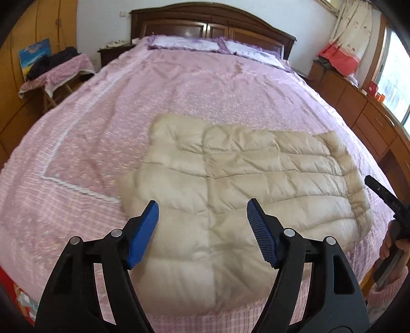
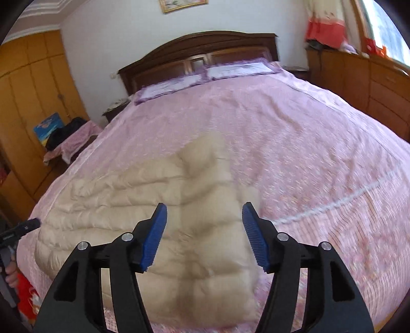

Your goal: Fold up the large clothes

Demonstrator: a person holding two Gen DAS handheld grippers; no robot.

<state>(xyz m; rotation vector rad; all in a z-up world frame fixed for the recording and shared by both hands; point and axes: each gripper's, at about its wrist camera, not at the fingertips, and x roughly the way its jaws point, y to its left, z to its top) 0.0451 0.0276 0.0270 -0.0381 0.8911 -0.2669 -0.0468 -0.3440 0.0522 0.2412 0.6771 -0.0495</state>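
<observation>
Left wrist view: the left gripper [image 1: 202,214] has its blue pads [image 1: 143,238] spread wide, with nothing between them and nothing touching them. Past and below the fingertips lies the coat [image 1: 230,184], a cream quilted puffer, folded into a rough rectangle and flat on the bed [image 1: 89,153]. Its near end fills the gap between the fingers and runs under both; the rest stretches away to the right of the right finger. A pink bedspread covers the bed all round the coat. Far beyond the fingertips sit two pillows [image 1: 217,47] against a dark wooden headboard [image 1: 210,20]. Well left of the left finger stands a stool [image 1: 56,76] draped in pink cloth with dark clothing on it. At the far right edge, beyond the right finger, a hand [image 1: 392,243] holds the right gripper [image 1: 381,192], of which only a black part shows.

Right wrist view: the right gripper [image 2: 204,214] also has its pads [image 2: 256,238] spread apart, with nothing pinched. The coat [image 2: 153,210] lies beneath and ahead of the fingertips, its bulk reaching away to the left of the left finger; the right finger stands over the coat's right edge, with bare bedspread [image 2: 320,153] beyond. Pillows [image 2: 205,74] and headboard [image 2: 200,51] lie far ahead. At the left edge a hand [image 2: 11,274] holds the left gripper [image 2: 23,228], seen only in part.
</observation>
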